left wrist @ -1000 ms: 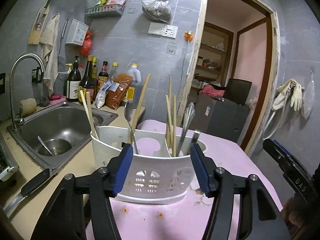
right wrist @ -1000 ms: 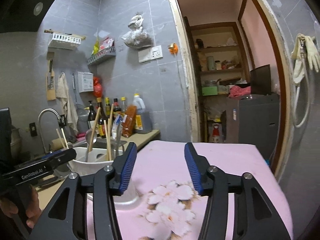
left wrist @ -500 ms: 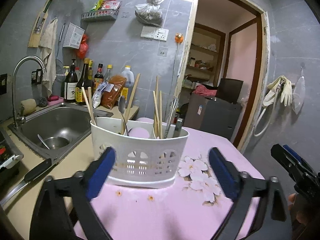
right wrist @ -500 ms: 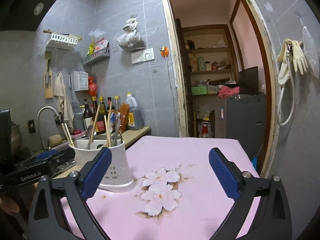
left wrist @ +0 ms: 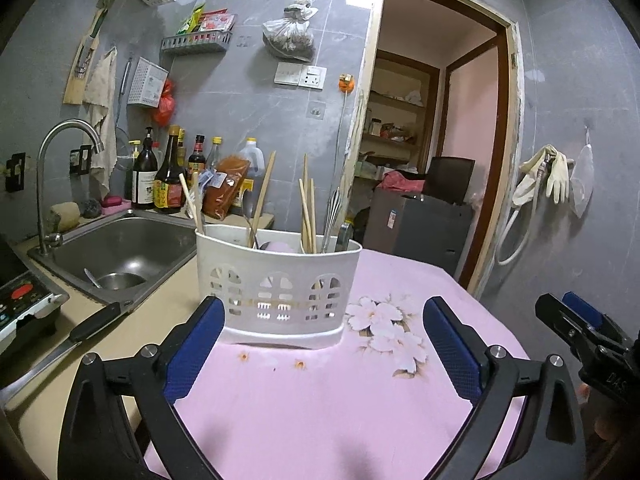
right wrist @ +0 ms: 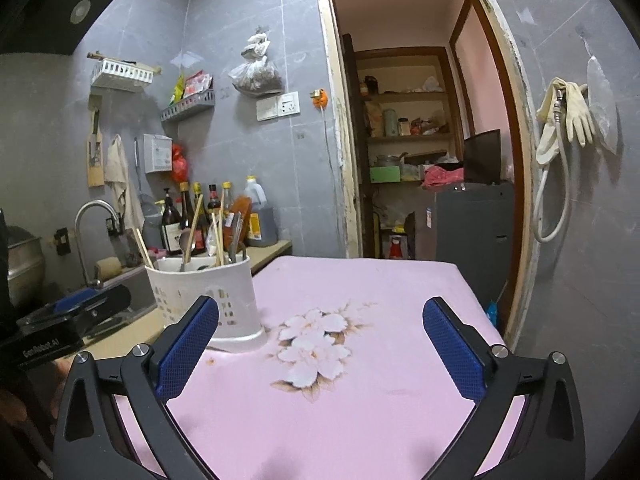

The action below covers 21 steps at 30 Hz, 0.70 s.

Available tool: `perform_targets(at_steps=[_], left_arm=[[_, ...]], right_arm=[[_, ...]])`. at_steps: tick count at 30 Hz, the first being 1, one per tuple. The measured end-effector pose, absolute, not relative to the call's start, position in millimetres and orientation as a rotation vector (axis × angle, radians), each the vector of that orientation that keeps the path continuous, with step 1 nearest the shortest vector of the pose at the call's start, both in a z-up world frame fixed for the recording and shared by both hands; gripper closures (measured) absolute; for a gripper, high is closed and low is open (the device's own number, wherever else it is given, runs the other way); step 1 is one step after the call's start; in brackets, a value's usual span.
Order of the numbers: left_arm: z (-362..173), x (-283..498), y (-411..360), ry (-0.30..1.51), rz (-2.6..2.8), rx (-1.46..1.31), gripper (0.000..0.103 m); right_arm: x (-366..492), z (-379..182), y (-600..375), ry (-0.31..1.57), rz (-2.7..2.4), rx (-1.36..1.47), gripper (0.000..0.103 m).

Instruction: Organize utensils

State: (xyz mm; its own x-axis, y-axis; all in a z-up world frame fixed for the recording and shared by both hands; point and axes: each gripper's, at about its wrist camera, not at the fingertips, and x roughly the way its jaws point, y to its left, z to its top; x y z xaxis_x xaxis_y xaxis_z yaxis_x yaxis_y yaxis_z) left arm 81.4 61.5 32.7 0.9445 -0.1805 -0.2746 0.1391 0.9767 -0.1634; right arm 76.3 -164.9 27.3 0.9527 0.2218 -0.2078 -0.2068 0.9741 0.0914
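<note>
Utensil holder (left wrist: 276, 280) w/ chopsticks (left wrist: 307, 208) upright on pink cloth (left wrist: 320, 400), near sink (left wrist: 120, 248). Knife (left wrist: 72, 340) on counter at left. Left gripper (left wrist: 320, 344) spread wide, empty; right gripper (right wrist: 320, 344) likewise.

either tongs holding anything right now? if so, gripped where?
Nothing held. Left tongs are open, short of the white utensil caddy on the pink tablecloth. Right tongs are open over bare cloth.

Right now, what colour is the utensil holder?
White utensil holder, with arched cut-outs; clearest in the left wrist view.
</note>
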Motion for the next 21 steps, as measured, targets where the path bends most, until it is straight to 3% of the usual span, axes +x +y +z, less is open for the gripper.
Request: perform_targets(at_steps=[21], left_arm=[[-2.1,36.1,62.6,0.302,-0.062,-0.113,0.005]], right_arm=[[26.3,4.3,-165.2,0.197,0.109,0.012,0.000]])
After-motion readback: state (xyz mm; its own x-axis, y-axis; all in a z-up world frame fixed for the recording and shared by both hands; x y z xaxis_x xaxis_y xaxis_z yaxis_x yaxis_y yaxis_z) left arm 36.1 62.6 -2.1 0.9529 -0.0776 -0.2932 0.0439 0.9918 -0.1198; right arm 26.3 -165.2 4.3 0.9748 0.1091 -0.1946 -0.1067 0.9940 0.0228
